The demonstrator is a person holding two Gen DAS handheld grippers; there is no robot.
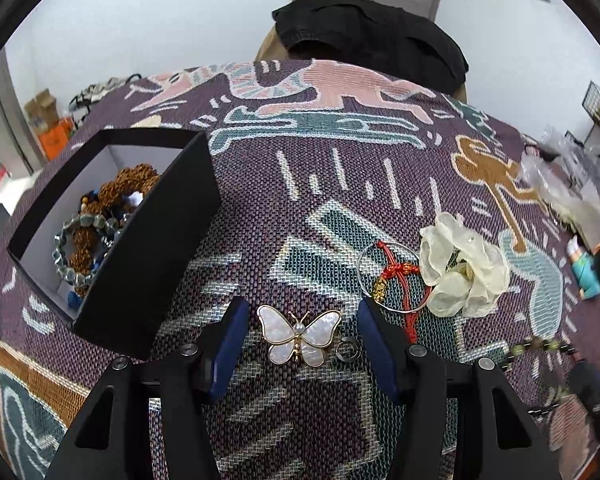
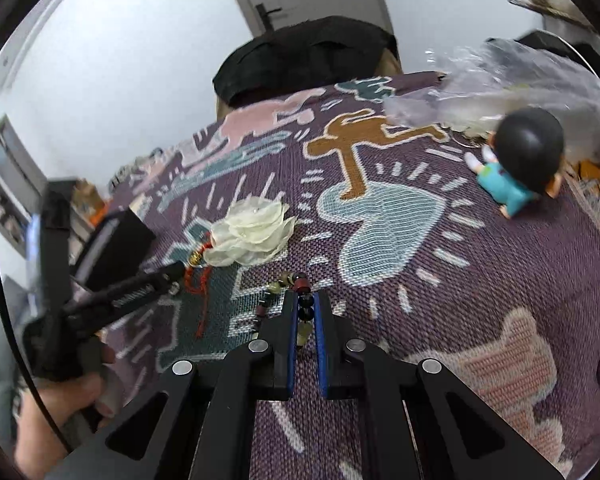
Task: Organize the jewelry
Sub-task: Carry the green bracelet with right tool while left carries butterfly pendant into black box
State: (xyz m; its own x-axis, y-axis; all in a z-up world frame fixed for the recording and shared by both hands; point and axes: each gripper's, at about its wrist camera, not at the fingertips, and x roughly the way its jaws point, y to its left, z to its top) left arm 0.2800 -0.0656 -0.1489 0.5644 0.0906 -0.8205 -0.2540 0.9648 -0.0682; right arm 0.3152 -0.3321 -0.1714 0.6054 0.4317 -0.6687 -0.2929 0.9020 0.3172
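The left claw (image 1: 302,344) is standing open over the patterned table (image 1: 380,168), its blue pads flanking a butterfly brooch (image 1: 299,334) without touching it. A black box (image 1: 148,248) holding bead bracelets (image 1: 88,236) is sitting to the left of the brooch. To the right, a red cord (image 1: 400,276) and a white fabric flower (image 1: 460,264) are lying together. The right claw (image 2: 305,312) is pinching a bead strand (image 2: 296,284), nearer than the flower (image 2: 252,232). A figurine (image 2: 520,168) is lying far right.
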